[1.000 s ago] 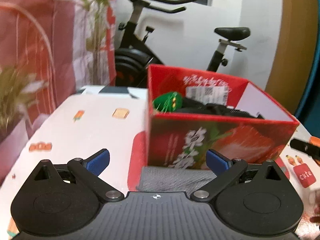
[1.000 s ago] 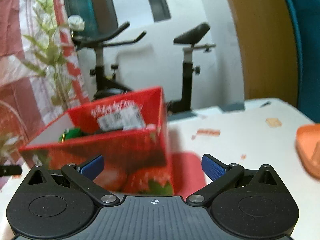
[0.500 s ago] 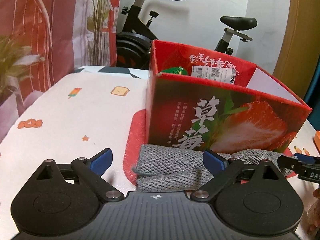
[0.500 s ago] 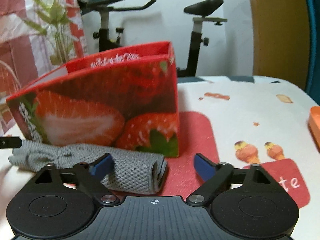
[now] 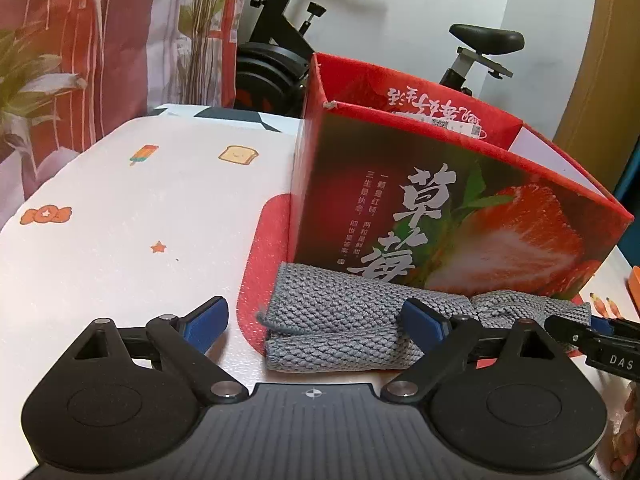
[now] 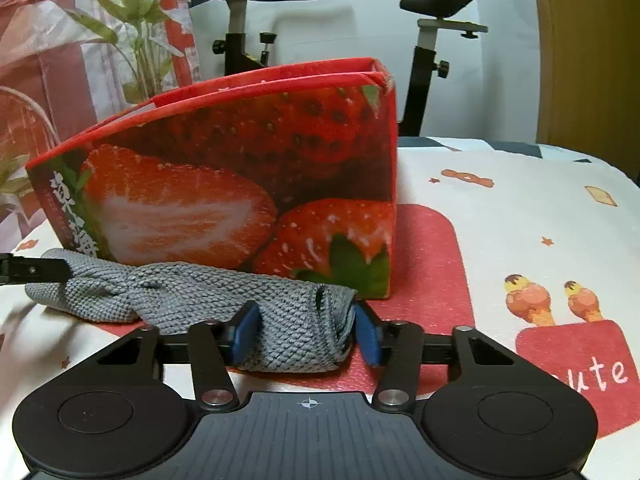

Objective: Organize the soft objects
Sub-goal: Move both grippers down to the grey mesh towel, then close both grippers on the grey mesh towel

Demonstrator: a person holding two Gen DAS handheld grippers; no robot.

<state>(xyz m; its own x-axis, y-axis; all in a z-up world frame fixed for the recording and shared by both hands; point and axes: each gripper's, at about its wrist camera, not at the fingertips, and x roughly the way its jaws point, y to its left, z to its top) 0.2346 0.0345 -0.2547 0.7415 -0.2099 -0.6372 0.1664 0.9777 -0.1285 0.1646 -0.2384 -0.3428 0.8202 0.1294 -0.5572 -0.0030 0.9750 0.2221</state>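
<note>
- Right wrist view: the grey knitted cloth [image 6: 208, 292] lies on the table [image 6: 520, 208], against the strawberry box [image 6: 240, 176].
- The right gripper [image 6: 306, 330] pinches the cloth's end; the left gripper [image 5: 316, 324] is wide open and holds nothing.
- Judged step: the grasp. Next: lifting it into the box.

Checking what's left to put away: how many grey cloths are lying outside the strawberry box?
1: a rolled grey cloth on the table against the strawberry box front, one end between the right gripper fingers. The box could hide others.
</note>
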